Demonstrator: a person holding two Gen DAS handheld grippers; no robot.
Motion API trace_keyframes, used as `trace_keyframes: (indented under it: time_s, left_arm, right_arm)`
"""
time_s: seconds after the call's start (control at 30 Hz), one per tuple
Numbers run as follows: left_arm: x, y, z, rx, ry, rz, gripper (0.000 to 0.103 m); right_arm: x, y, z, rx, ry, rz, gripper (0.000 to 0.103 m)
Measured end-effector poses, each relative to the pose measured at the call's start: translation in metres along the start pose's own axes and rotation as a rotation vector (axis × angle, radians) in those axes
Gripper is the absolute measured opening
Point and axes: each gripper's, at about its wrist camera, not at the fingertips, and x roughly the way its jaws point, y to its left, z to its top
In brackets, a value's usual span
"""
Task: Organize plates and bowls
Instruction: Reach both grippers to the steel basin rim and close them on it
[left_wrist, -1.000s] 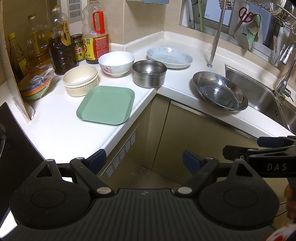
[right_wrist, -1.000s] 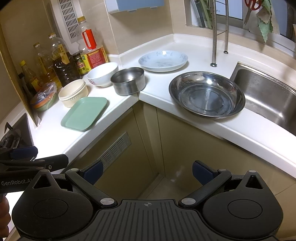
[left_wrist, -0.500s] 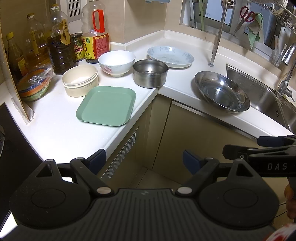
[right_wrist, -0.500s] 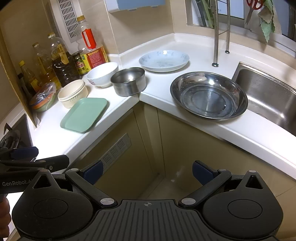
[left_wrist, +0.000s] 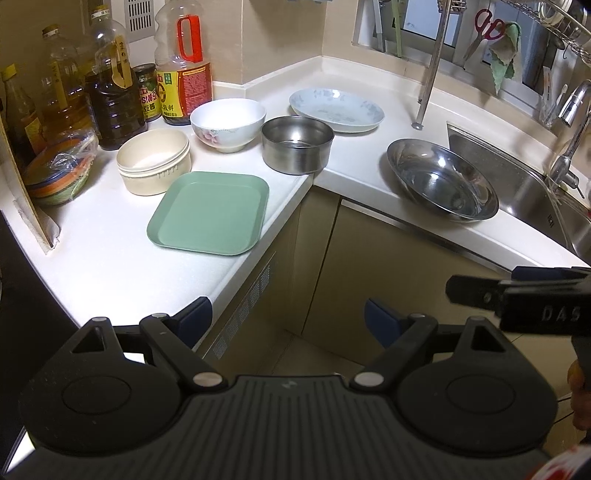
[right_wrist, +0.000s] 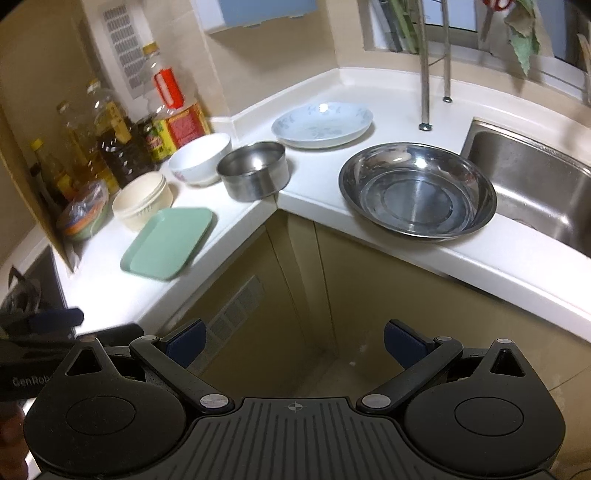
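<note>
Two grippers are held low in front of the cabinet corner, well short of the bench: the left gripper and the right gripper are each seen with fingers spread wide and nothing between them, which suggests that no dish has yet been chosen. Nearest the bench edge a flat green plate is laid, probably kept there because it is the widest base for stacking. Just behind it, touching or nearly touching its rim, a cream bowl is set, and beside that a white bowl with a flower pattern stands upright. At the inner corner of the bench a small steel pot is placed, close to the edge. On the other side of the corner a wide steel basin is set just beside the sink, presumably left there after washing. Farthest back a pale patterned plate is laid near the wall, apart from the rest. The dishes are thus spread singly along the bench, not yet nested, and the organizing is judged barely begun.
</note>
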Motion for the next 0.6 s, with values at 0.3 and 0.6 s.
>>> trace_keyframes:
  time_s: [0.3, 0.6]
  left_arm:
    - [0.011, 0.001, 0.010, 0.021, 0.004, -0.050, 0.089]
    - [0.038, -0.021, 0.030, 0.052, 0.005, -0.081, 0.086]
  right_arm:
    - [-0.013, -0.027, 0.005, 0.145, -0.129, 0.006, 0.102]
    - [-0.014, -0.073, 0.027, 0.181, -0.149, -0.096, 0.102]
